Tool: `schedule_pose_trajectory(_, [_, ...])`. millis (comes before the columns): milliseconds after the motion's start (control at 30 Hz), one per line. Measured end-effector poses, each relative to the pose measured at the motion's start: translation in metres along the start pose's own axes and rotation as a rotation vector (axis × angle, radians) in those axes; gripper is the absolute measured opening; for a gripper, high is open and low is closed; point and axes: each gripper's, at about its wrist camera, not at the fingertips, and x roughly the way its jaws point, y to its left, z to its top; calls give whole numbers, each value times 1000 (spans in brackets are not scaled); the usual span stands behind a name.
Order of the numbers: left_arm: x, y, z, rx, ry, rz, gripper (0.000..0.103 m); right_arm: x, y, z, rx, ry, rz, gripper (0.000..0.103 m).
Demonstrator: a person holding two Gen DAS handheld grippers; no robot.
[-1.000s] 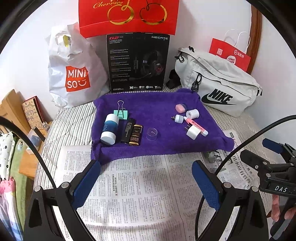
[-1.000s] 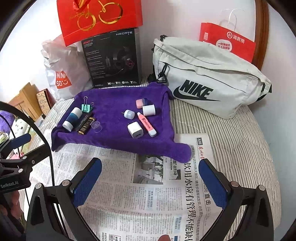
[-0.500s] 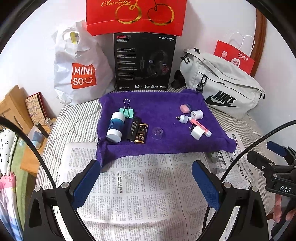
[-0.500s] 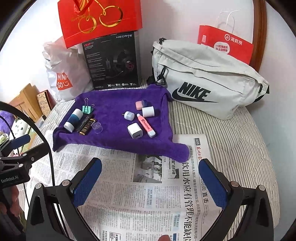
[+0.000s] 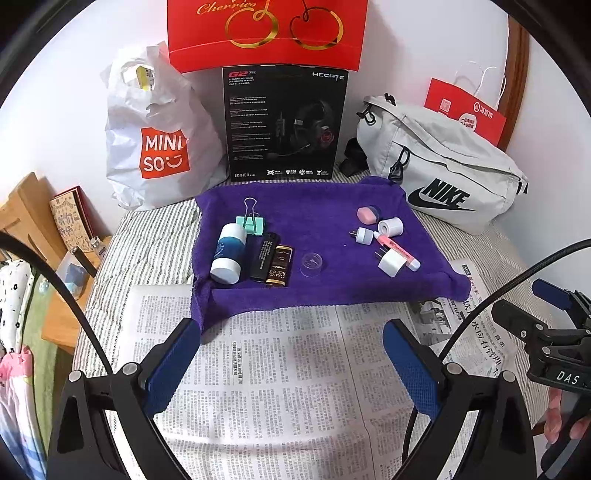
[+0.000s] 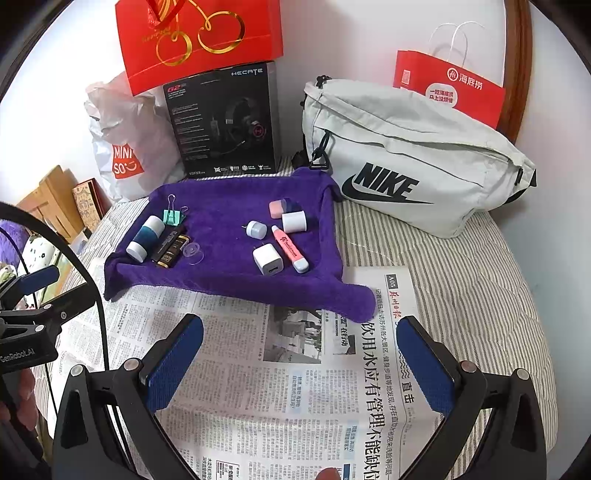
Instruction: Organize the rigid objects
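A purple towel [image 5: 314,206] [image 6: 229,195] lies on the bed and holds small items. At its left are a white and blue bottle [image 5: 229,254] [image 6: 145,238], a green binder clip [image 5: 252,222], a black lighter [image 5: 264,256], a brown box [image 5: 279,266] and a clear cap [image 5: 311,263]. At its right are a pink eraser [image 5: 366,215], a white cylinder [image 5: 390,226], a small plug [image 5: 362,235], a pink highlighter [image 5: 397,251] [image 6: 290,248] and a white charger [image 5: 391,264] [image 6: 267,260]. My left gripper [image 5: 291,360] and right gripper [image 6: 299,354] are open and empty above newspaper, short of the towel.
Newspaper [image 5: 277,387] covers the striped bed in front. Behind the towel stand a Miniso bag [image 5: 155,140], a black headset box [image 5: 282,122], a red gift bag [image 5: 266,29], a grey Nike bag [image 6: 406,158] and a red paper bag [image 6: 450,88]. A wooden shelf [image 5: 26,210] is left.
Both grippers have drawn back and shifted a little, so the towel and its items sit slightly further right in the left view. Nothing on the towel has moved. Both stay open.
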Motion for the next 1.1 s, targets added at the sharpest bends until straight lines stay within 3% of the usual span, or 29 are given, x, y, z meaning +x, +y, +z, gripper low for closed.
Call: schedule_pose_trajectory(1100, [-2,1,0,12,0,-2,101,-4,2,-1,-9,-10,3,103])
